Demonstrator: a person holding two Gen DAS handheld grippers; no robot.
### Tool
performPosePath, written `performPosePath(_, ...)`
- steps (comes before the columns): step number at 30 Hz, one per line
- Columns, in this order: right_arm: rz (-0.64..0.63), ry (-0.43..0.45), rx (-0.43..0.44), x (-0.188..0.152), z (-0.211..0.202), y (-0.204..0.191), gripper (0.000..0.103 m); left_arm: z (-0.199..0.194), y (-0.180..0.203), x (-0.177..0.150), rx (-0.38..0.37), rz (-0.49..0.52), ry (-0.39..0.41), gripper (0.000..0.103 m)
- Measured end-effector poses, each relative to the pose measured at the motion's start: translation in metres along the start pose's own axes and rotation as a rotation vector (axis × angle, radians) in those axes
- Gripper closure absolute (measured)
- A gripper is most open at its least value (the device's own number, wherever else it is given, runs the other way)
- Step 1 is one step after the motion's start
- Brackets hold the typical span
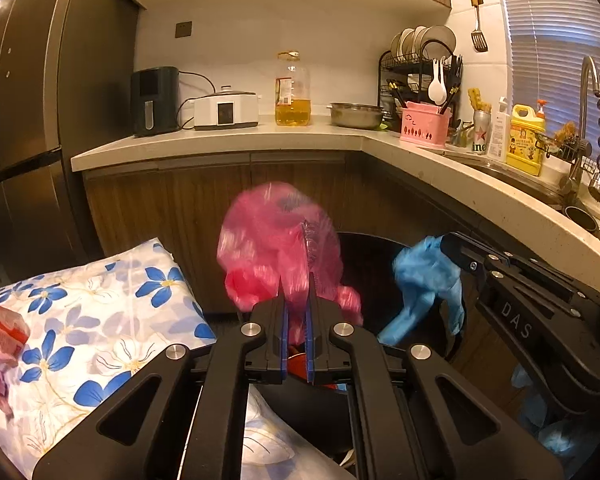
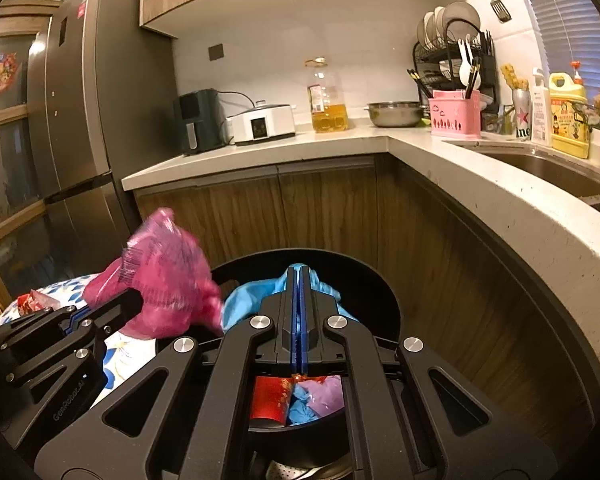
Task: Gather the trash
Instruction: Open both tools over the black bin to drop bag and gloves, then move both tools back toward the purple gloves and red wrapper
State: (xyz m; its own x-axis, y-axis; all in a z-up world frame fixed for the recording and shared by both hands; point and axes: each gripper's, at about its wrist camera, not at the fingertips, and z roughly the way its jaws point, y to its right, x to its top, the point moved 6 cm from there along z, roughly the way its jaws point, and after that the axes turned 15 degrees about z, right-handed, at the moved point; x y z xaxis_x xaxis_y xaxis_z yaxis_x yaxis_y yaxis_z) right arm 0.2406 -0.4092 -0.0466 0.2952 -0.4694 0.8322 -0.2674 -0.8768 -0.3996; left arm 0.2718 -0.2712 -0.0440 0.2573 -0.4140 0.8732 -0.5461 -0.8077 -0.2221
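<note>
A dark refrigerator [image 2: 76,120] stands at the left of a kitchen, beside an L-shaped pale desk [image 2: 260,156] that carries an air fryer [image 2: 198,120], a white cooker [image 2: 262,124], a bottle of oil [image 2: 328,98] and a steel bowl [image 2: 394,114]. Below it, on the floor, sits a round black trash bin [image 2: 384,300] next to a blue-flowered cloth [image 1: 100,320]. Over the bin's left edge the left tool [image 1: 296,304] is clamped on a crumpled pink plastic bag [image 1: 276,248], which sticks up above its tips. The right tool [image 2: 300,276] is closed tight on a crumpled blue wrapper [image 2: 244,300] above the bin's mouth. Red, blue and lilac scraps [image 2: 300,398] already lie inside the bin. A red packet [image 1: 0,324] rests on the flowered cloth.
</note>
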Motion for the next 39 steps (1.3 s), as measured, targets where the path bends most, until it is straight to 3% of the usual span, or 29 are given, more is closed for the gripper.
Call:
performPosePath(3, 0.005, -0.003, -0.005, 0.001, 0.001, 0.001, 0.094, 0.000, -0.002, -0.002, 0.010, -0.004, -0.002, 0.083)
performPosePath(6, 0.010, 0.003, -0.005, 0.001, -0.002, 0.003, 0.074, -0.002, -0.005, -0.004, 0.022, -0.016, 0.005, 0.065)
performPosePath(8, 0.012, 0.006, -0.010, 0.000, -0.003, 0.003, 0.070, -0.005, -0.008, -0.005, 0.029, -0.032, 0.010, 0.047)
performPosePath(11, 0.019, 0.011, -0.015, 0.000, -0.006, 0.005, 0.062, -0.009, -0.015, -0.009, 0.065, -0.040, 0.018, 0.035)
performPosePath(15, 0.018, 0.015, -0.022, -0.001, -0.010, 0.004, 0.052, -0.013, -0.026, -0.016, 0.095, -0.065, -0.002, 0.031)
performPosePath(20, 0.011, 0.022, -0.016, -0.004, -0.017, -0.004, 0.039, -0.027, -0.038, -0.024, 0.151, -0.094, -0.008, 0.015)
performPosePath(24, 0.006, 0.036, -0.006, -0.007, -0.026, -0.012, 0.028, -0.040, -0.046, -0.026, 0.207, -0.092, -0.004, 0.014)
performPosePath(39, -0.021, 0.034, -0.024, -0.033, -0.045, -0.047, 0.021, -0.083, -0.076, -0.052, 0.291, -0.136, -0.020, 0.006)
